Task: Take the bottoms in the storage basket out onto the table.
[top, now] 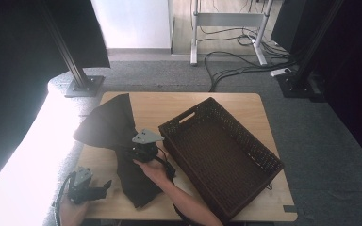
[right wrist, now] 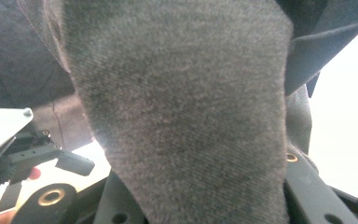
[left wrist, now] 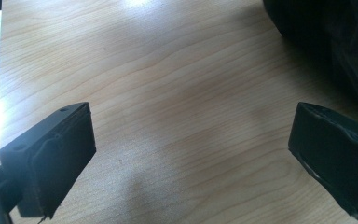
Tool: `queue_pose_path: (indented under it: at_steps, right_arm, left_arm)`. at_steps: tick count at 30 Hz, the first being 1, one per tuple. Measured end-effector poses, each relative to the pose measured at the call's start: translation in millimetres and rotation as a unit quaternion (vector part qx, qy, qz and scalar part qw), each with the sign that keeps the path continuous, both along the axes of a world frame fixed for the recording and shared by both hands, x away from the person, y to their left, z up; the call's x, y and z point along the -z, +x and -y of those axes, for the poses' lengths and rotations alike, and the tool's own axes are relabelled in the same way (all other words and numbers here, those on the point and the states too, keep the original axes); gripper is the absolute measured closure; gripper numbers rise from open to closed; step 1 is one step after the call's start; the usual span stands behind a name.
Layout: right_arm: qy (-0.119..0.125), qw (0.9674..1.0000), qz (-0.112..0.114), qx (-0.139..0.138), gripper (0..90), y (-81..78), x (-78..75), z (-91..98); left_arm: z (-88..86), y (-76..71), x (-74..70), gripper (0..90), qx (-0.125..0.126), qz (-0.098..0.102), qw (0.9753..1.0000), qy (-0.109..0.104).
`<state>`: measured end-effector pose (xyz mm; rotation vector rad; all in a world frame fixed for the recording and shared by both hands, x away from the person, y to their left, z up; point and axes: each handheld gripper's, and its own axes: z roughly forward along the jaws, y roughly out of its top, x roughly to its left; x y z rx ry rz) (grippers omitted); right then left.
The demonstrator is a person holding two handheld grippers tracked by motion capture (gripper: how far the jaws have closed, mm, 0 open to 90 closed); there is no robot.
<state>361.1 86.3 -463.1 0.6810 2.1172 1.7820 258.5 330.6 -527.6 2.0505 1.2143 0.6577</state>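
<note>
High view: dark grey, soft fabric garment (top: 118,141) spread on pale wooden counter (top: 245,108), left of dark brown woven rectangular basket (top: 221,157); right tool (top: 143,149) down on cloth's middle, left tool (top: 107,184) beside its lower edge. Left gripper view: left tool (left wrist: 191,149) spread wide over bare counter (left wrist: 168,93), cloth (left wrist: 335,42) at upper right. Right gripper view: right tool pinching bunched cloth (right wrist: 182,112).
</note>
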Motion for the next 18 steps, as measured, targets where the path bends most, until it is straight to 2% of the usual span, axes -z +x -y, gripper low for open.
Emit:
queue_pose_path:
  at_steps: [5,9,14,15,17,18]
  right_arm:
    - [-0.012,0.9999,-0.006,0.009,60.3,1.4,9.7,-2.6]
    - [-0.030,0.9993,-0.019,0.016,59.1,2.4,20.4,-3.8]
    - [-0.044,0.9985,-0.028,0.019,55.6,3.3,25.7,-4.4]
    - [-0.059,0.9977,-0.025,0.022,51.9,2.8,25.7,-6.0]
    - [-0.063,0.9974,-0.024,0.024,49.8,2.6,25.8,-6.6]
    - [-0.074,0.9967,-0.021,0.027,43.8,2.5,26.2,-7.9]
  left_arm:
    - [-0.1,-0.1,-0.1,0.6,0.000,0.000,1.0000,0.001]
    - [-0.1,-0.2,0.0,0.6,0.000,0.001,1.0000,0.001]
    - [-0.2,-0.2,0.0,0.6,0.000,0.000,1.0000,0.001]
    - [-0.3,-0.2,-0.1,0.7,0.000,0.000,1.0000,0.004]
    - [0.1,-0.2,0.1,0.7,-0.001,0.001,1.0000,0.002]
    - [0.1,-0.2,-0.1,0.7,0.000,0.000,1.0000,0.004]
